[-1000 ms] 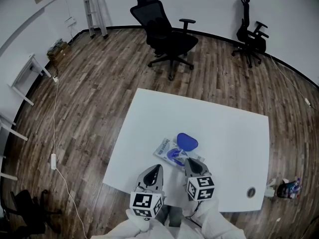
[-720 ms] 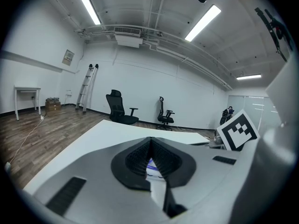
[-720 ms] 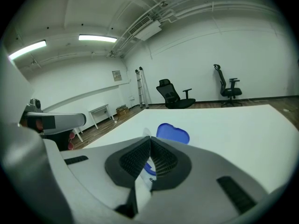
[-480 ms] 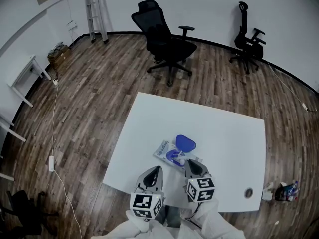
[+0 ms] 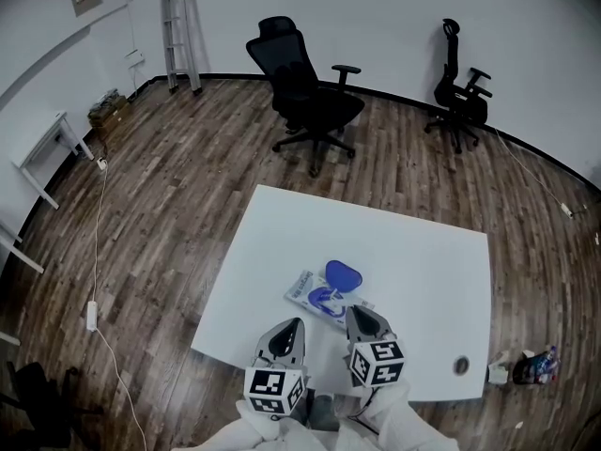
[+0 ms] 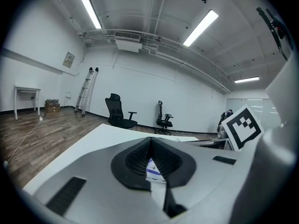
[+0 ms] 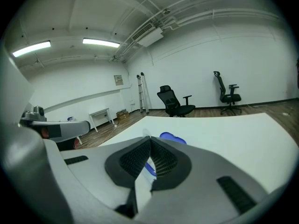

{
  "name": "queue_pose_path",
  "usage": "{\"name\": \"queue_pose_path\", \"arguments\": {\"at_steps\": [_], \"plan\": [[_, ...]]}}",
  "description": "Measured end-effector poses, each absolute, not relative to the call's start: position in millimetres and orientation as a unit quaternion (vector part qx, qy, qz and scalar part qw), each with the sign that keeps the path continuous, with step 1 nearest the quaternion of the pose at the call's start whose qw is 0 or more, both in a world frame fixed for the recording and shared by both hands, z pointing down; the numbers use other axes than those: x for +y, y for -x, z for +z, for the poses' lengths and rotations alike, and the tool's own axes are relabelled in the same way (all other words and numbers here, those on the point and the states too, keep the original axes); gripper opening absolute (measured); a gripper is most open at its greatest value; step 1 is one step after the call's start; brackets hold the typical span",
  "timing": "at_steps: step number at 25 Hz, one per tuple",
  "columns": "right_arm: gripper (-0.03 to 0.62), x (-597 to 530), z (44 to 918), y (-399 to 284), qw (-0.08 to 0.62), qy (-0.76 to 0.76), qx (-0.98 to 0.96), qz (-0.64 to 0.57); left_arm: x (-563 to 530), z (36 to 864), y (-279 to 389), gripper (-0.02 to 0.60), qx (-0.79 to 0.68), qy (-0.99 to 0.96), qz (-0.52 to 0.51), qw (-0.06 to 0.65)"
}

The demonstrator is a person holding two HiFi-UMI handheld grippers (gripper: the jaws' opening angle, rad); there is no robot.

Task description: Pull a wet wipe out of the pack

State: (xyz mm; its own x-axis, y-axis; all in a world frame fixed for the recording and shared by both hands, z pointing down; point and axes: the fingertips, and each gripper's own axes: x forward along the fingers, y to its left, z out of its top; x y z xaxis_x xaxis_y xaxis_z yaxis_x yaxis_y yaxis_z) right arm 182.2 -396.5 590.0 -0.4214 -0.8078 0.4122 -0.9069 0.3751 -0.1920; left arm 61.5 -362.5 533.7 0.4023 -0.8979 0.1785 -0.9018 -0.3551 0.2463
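Observation:
The wet wipe pack (image 5: 310,294) lies on the white table (image 5: 423,252), its blue lid (image 5: 344,274) flipped open. My right gripper (image 5: 353,311) hovers just right of the opening with its jaws shut. A thin pale bit of wipe (image 7: 144,136) sticks out between their tips, and a white bit (image 5: 335,300) shows at the opening. In the right gripper view the lid (image 7: 172,138) lies beyond the right gripper (image 7: 148,140). My left gripper (image 5: 293,323) hangs near the table's front edge, short of the pack, jaws together and empty. Through the left gripper (image 6: 150,140) I glimpse the pack (image 6: 153,167).
A small dark round thing (image 5: 461,365) sits near the table's front right corner. Two office chairs (image 5: 305,87) (image 5: 460,97) and a ladder (image 5: 178,26) stand on the wood floor behind. A cable (image 5: 94,252) and small things (image 5: 526,369) lie on the floor.
My right gripper has lifted a little beside the pack opening, staying shut. A white bit now shows in the opening. The left gripper has stayed put.

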Motion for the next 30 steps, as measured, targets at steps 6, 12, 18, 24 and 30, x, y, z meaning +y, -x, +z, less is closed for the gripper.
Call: {"name": "queue_pose_path", "arguments": {"at_steps": [6,12,18,24,30], "plan": [[0.012,-384,577,-183,0.119,-0.524,-0.822,0.190,-356,525,-65,-0.002,-0.542,-0.827,-0.003,0.148],[0.012,-366,562,-177,0.103,-0.523,-0.825,0.187,-349,520,-67,-0.002,-0.533,-0.834,-0.007,0.144],[0.012,-351,559,-174,0.101,-0.526,-0.824,0.186,-344,517,-73,-0.002,-0.517,-0.844,-0.009,0.140],[0.012,-340,560,-170,0.099,-0.535,-0.818,0.188,-336,514,-74,-0.002,-0.500,-0.855,-0.007,0.137],[0.012,-335,558,-167,0.086,-0.551,-0.807,0.193,-331,512,-73,-0.002,-0.481,-0.867,-0.003,0.132]]}}
